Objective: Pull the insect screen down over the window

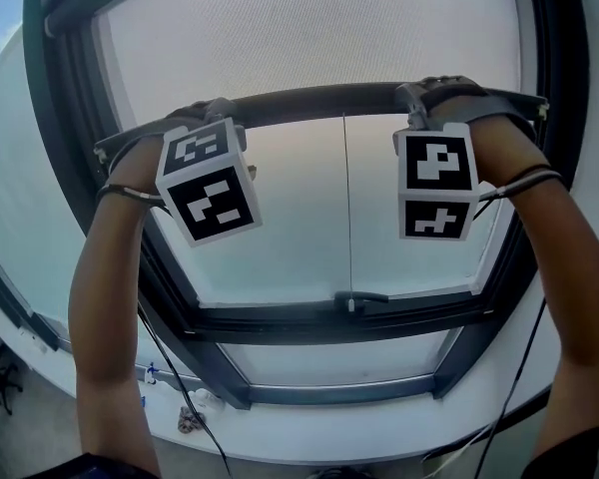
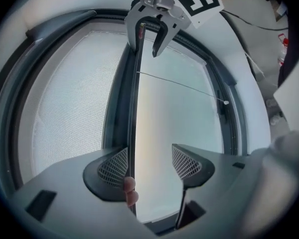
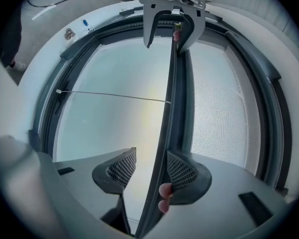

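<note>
L: left tongs (image 2: 149, 153) apart, screen (image 1: 309, 28) bar (image 2: 134, 108) between, against one pad | R: right tongs (image 3: 151, 157) apart, same bar between | screen covers upper window (image 1: 299, 238) only

The window (image 1: 319, 319) has a dark grey frame, and pale, hazy daylight fills its glass (image 1: 319, 238). A handle (image 1: 364, 297) lies along the frame's bottom edge. Below runs a white sill (image 1: 399, 432), with small odds and ends (image 1: 192, 420) near its left end.
</note>
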`<state>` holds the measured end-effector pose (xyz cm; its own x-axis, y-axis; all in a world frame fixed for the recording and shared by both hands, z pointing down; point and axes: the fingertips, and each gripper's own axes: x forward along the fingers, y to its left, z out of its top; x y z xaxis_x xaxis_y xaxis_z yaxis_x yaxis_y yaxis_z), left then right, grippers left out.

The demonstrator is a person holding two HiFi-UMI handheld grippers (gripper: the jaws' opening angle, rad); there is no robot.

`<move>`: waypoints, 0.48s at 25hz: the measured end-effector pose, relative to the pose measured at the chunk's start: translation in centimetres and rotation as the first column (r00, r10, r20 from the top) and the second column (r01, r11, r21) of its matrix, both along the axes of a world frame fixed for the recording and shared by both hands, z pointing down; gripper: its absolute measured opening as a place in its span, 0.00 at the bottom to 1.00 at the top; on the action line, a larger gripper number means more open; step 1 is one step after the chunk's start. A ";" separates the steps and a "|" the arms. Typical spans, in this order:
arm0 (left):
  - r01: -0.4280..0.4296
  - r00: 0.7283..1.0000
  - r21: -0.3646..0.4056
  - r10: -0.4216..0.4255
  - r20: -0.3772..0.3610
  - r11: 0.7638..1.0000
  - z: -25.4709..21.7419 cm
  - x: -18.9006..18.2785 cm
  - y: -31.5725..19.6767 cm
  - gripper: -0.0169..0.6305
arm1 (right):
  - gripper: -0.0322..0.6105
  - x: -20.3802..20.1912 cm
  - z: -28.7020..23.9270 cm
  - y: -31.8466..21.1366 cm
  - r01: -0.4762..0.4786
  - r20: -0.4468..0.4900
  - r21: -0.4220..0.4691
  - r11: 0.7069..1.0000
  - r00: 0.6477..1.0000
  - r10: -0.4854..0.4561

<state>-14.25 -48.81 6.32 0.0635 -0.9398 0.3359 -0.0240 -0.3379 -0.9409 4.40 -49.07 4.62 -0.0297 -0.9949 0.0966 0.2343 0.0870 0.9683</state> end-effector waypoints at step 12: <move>-0.009 1.000 -0.037 0.009 0.009 0.999 3.3 0.0 0.3 0.46 | 0.35 0.1 3.7 0.2 0.024 0.027 -0.032 0.999 0.999 -0.023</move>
